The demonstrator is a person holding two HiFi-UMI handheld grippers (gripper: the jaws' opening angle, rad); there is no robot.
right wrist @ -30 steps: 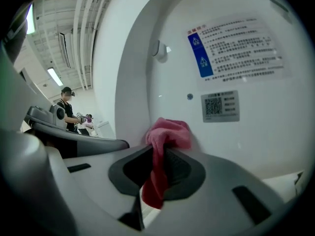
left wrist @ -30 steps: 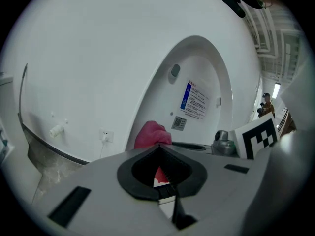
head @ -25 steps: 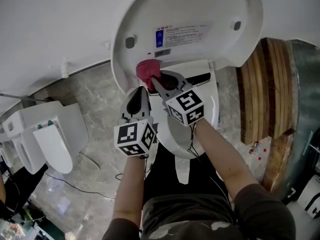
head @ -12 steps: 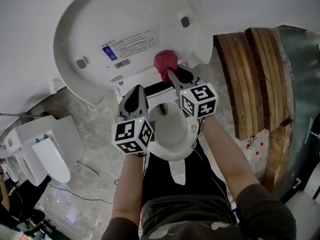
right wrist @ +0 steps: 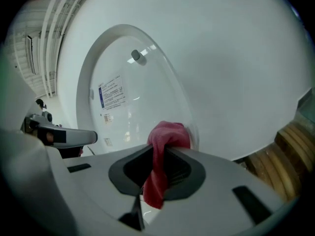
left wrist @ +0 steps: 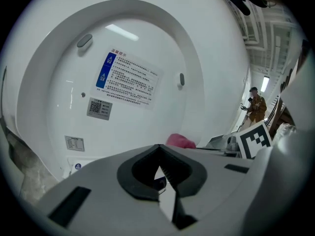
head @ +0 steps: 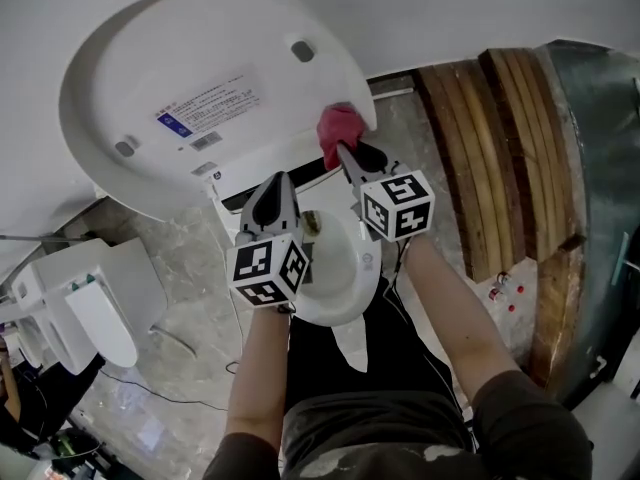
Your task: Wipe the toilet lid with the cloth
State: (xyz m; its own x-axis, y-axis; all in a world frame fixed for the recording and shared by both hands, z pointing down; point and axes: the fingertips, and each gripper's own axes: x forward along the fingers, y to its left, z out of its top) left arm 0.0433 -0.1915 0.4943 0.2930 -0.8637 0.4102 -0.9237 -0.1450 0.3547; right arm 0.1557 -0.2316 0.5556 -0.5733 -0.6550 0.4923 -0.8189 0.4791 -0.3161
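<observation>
You are holding both forearms out in front of you, bare below rolled dark sleeves, with the two grippers side by side and pointing forward and slightly down at the raised toilet lid (head: 190, 68). Your left gripper (head: 280, 180) is sitting just below the lid's lower edge with its jaws pressed together and nothing between them; its own view shows the dark ribbed pads meeting in a narrow point (left wrist: 158, 154). Your right gripper (head: 345, 152) is reaching a little further forward and to the right, and its jaws are clamping down on the pink cloth (head: 338, 126). In the right gripper view the cloth (right wrist: 165, 134) is bunching into a soft, nubbly wad at the jaw tips, with a tail hanging down between the pads. That wad is lying against the lower right rim of the lid, where the glossy white plastic is curving away. The lid is a smooth oval shell showing its underside, with a printed label (head: 205, 108) and small grey rubber bumpers (head: 302, 50). Each gripper is carrying a cube with black-and-white square markers, the left cube (head: 268, 270) and the right cube (head: 398, 205). Below them the white ceramic bowl (head: 345, 286) is showing, on a grey veined stone floor (head: 190, 258). Curved wooden slats (head: 500, 148) are standing to the right.
</observation>
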